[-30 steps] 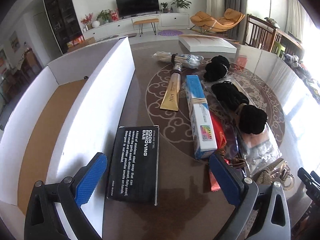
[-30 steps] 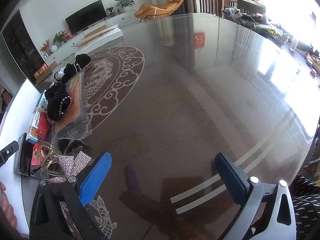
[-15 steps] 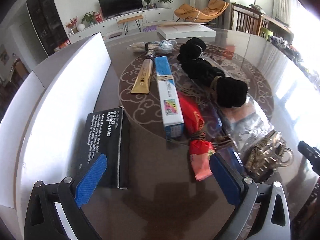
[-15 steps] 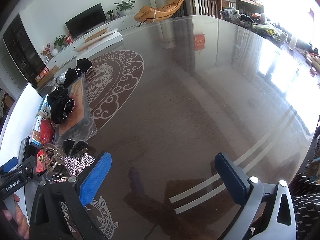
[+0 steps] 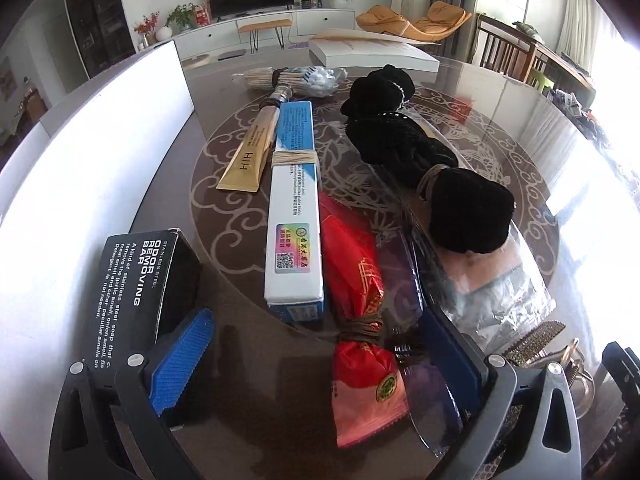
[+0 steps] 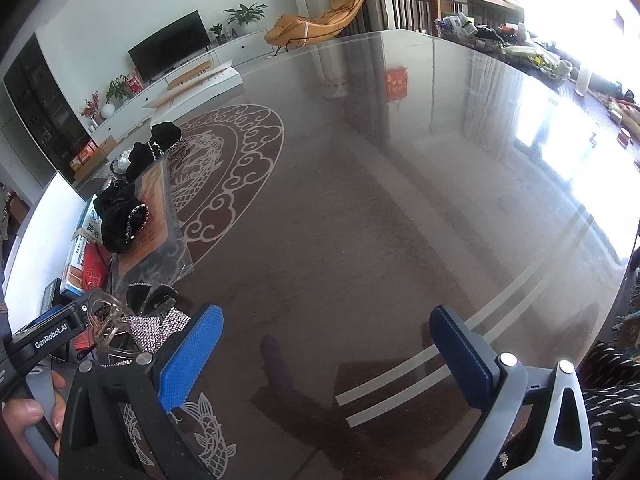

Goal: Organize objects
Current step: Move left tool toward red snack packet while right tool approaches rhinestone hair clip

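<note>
My left gripper is open and low over the table, its blue pads on either side of a red packet tied with brown string. Left of the packet lie a long blue-and-white box and a black "odor removing bar" box, which leans against the white bin wall. A gold tube lies farther back. My right gripper stands open over bare table with nothing between its fingers. At its left are a rhinestone strap and the left gripper's body.
Black scrunchies sit on a clear bag right of the packet. A bundle of sticks and cotton balls and a flat white box lie at the back. The glossy table stretches bare to the right. A hand holds the left gripper.
My left gripper has swung right, from in front of the black box to straddling the red packet, and come closer to the table. The right gripper has barely moved.
</note>
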